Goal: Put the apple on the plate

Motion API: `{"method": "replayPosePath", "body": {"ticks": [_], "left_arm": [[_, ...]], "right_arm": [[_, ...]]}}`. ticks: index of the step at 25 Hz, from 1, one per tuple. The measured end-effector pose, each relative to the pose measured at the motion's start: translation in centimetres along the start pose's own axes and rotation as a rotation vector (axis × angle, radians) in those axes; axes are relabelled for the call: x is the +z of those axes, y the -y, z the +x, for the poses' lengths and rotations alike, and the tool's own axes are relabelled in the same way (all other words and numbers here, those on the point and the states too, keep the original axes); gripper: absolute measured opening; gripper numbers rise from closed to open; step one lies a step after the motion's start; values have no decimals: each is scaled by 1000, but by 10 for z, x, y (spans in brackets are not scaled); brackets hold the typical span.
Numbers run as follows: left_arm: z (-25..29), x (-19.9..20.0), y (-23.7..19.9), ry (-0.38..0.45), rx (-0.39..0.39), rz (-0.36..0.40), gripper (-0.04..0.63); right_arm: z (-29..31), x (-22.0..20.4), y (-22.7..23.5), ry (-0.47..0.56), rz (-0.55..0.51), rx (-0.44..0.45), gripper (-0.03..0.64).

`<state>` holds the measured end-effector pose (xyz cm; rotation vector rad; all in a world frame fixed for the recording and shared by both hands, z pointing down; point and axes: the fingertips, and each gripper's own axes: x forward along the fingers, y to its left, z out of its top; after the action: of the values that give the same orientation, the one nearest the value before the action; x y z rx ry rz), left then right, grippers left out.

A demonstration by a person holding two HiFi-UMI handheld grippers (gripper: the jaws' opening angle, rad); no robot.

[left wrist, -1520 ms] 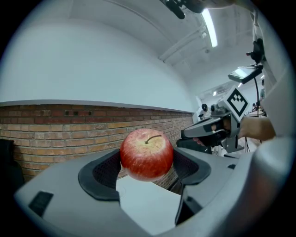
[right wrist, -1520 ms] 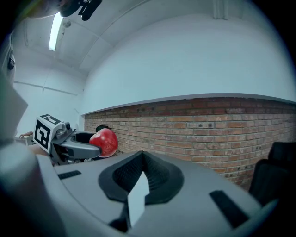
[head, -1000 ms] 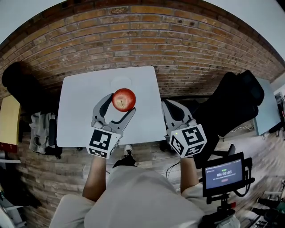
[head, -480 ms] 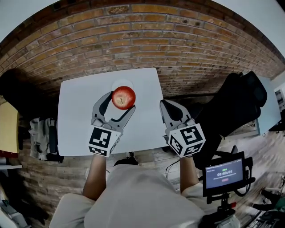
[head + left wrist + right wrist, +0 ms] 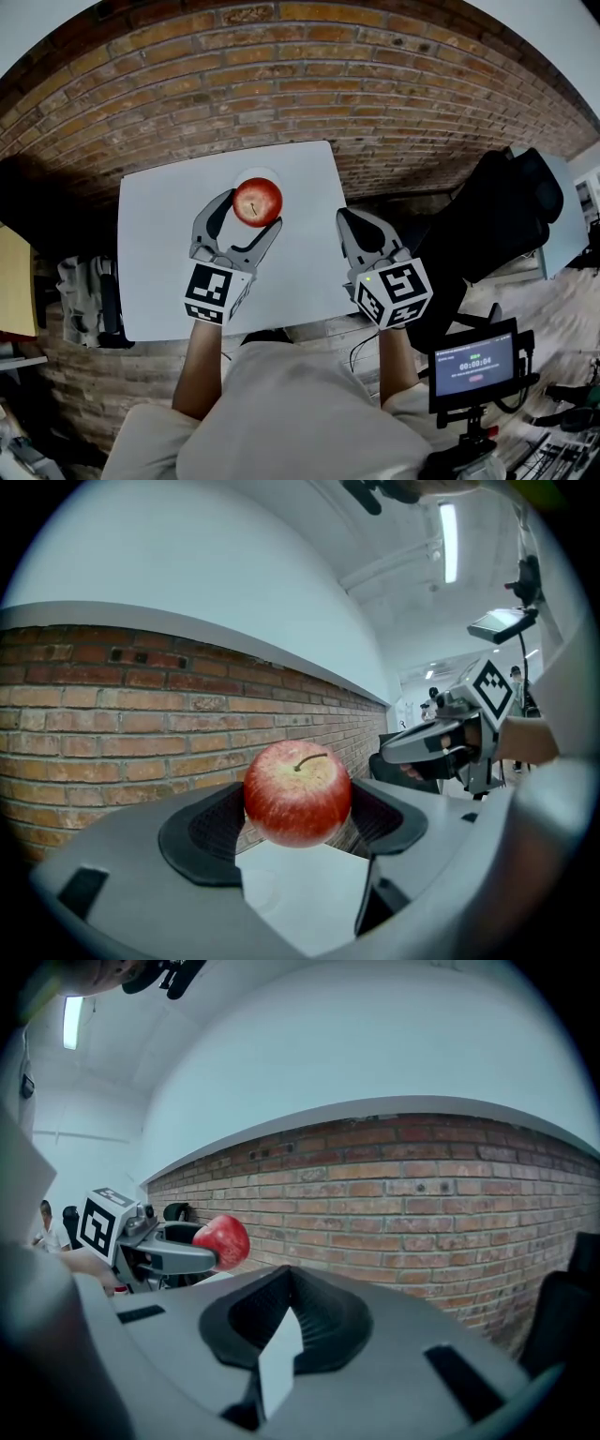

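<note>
Jaws of the left gripper were pinched on the apple, held before the plate at upper centre; right gripper jaws were pressed together. Lowering and release probably remained.

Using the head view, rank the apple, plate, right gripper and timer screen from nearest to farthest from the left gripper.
1. apple: clamped in the left gripper itself.
2. plate: just past the fingertips, toward the far edge of the table.
3. right gripper: off to the right, shut.
4. timer screen: far lower right, off the table.
</note>
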<state>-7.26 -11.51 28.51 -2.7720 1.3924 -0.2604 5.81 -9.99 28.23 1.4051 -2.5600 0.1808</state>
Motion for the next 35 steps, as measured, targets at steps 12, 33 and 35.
{"method": "replayPosePath", "body": {"ticks": [12, 33, 35], "left_arm": [[30, -24, -40, -49, -25, -17, 360], [77, -94, -70, -205, 10, -55, 360], [88, -105, -71, -224, 15, -70, 360]], "right_arm": [[38, -14, 6, -59, 32, -25, 3], [62, -75, 24, -176, 100, -1, 3], [69, -86, 30, -191, 105, 4, 3]]}}
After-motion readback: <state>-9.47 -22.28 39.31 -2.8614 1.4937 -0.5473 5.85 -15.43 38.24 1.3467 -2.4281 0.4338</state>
